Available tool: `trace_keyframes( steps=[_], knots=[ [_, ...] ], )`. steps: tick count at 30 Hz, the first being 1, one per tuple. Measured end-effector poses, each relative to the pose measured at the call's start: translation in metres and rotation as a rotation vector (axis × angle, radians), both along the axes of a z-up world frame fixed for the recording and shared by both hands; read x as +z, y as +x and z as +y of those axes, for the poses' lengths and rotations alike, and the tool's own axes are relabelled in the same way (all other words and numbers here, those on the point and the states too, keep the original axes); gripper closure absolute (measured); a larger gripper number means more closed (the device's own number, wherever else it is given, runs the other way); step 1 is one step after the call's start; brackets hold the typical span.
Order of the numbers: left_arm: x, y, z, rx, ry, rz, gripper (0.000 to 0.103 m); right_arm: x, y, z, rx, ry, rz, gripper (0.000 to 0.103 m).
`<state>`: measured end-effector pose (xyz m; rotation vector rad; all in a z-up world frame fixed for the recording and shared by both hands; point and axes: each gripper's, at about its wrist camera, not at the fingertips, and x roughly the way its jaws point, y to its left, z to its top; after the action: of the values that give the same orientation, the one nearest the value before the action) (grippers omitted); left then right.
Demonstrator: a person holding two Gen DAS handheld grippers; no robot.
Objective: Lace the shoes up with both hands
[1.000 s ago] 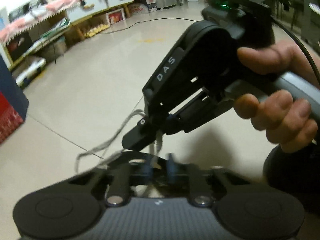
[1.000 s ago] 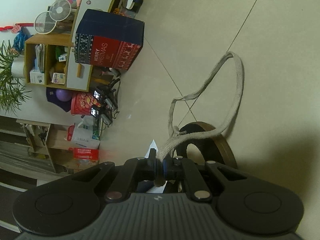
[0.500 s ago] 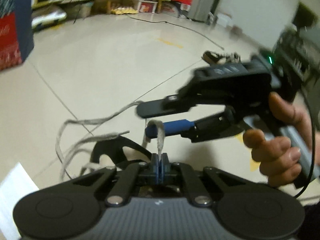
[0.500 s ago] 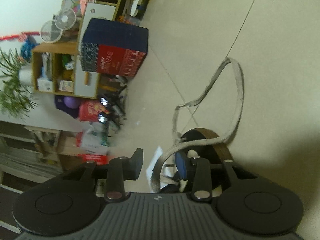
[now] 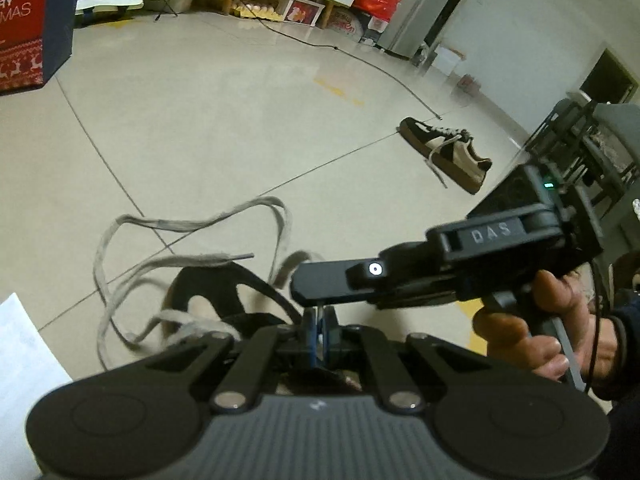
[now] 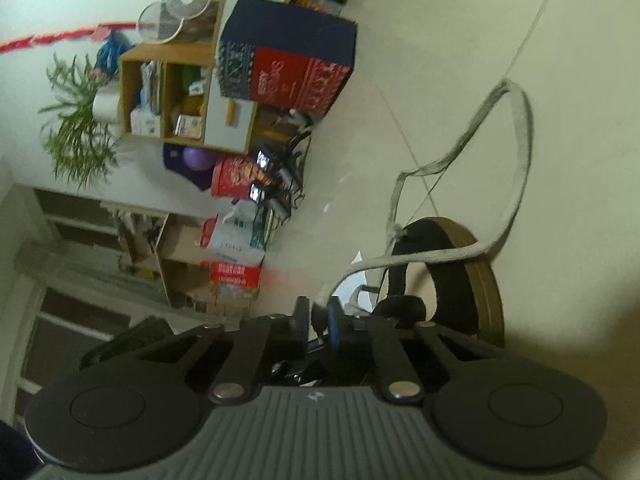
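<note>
**Lace handed across at the near shoe's collar**

Nearest, the left gripper (image 5: 319, 330) sat with its pads pressed together right above the near shoe (image 5: 216, 292). Whether lace lay pinched between them, could not tell; the gap was hidden and dark. The right gripper (image 6: 319, 316) was closing, a bit of pale lace (image 6: 520, 168) caught between its pads just above that shoe's opening. In the left view its black fingers crossed directly over the left gripper's tips, held by the person's hand (image 5: 532, 332).

The near shoe lay under both tools, dark collar and brown sole rim showing. The lace ran out from its eyelet side in loose loops across the tile floor (image 5: 200, 120) beyond the toe, one tipped end lying free over the collar.

Step in hand, by my reading: a regrip, the right tool taking a fresh hold on the lace close to the shoe while the left steadied. Next move would call for drawing the slack through without dragging the shoe, then steering the tipped end to the next eyelet; the loops looked ready to tangle.

Farther out from the near shoe: a second shoe (image 5: 444, 152), laced, on its sole, well apart. Beyond, a Christmas box (image 6: 286, 52) and shelving against the wall.

Count: two shoes, two grippers, one loose lace, one free tip seen, one hand in view.
</note>
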<state>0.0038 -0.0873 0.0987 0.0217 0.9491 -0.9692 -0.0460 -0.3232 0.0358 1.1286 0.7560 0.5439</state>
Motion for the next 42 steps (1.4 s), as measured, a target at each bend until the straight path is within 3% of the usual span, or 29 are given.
trace_keyframes(
  steps=[6, 11, 17, 22, 26, 33, 36, 42],
  knots=[
    [0.011, -0.011, 0.005, -0.015, 0.109, -0.11, 0.079, 0.011, -0.007, -0.003, -0.124, -0.135, -0.004, 0.1],
    [0.007, -0.021, 0.002, -0.102, 0.214, -0.183, 0.079, 0.006, -0.008, 0.003, -0.161, -0.235, 0.022, 0.1],
    [-0.002, -0.039, -0.026, -0.267, 0.398, -0.393, 0.079, 0.0, -0.004, 0.018, -0.127, -0.3, 0.017, 0.1],
    [-0.009, -0.04, -0.035, -0.322, 0.407, -0.354, 0.086, -0.001, -0.003, 0.021, -0.142, -0.345, 0.023, 0.1],
    [-0.017, -0.032, -0.037, -0.235, 0.406, -0.308, 0.082, -0.002, -0.002, 0.022, -0.14, -0.361, 0.027, 0.099],
    [-0.02, -0.028, -0.025, -0.199, 0.342, -0.295, 0.079, 0.001, 0.001, 0.028, -0.136, -0.437, 0.018, 0.099],
    [-0.02, -0.032, -0.025, -0.206, 0.341, -0.326, 0.079, 0.001, 0.002, 0.03, -0.132, -0.451, 0.013, 0.099],
    [-0.021, -0.046, -0.03, -0.337, 0.402, -0.453, 0.079, 0.001, 0.004, 0.031, -0.136, -0.447, -0.001, 0.099]
  ],
)
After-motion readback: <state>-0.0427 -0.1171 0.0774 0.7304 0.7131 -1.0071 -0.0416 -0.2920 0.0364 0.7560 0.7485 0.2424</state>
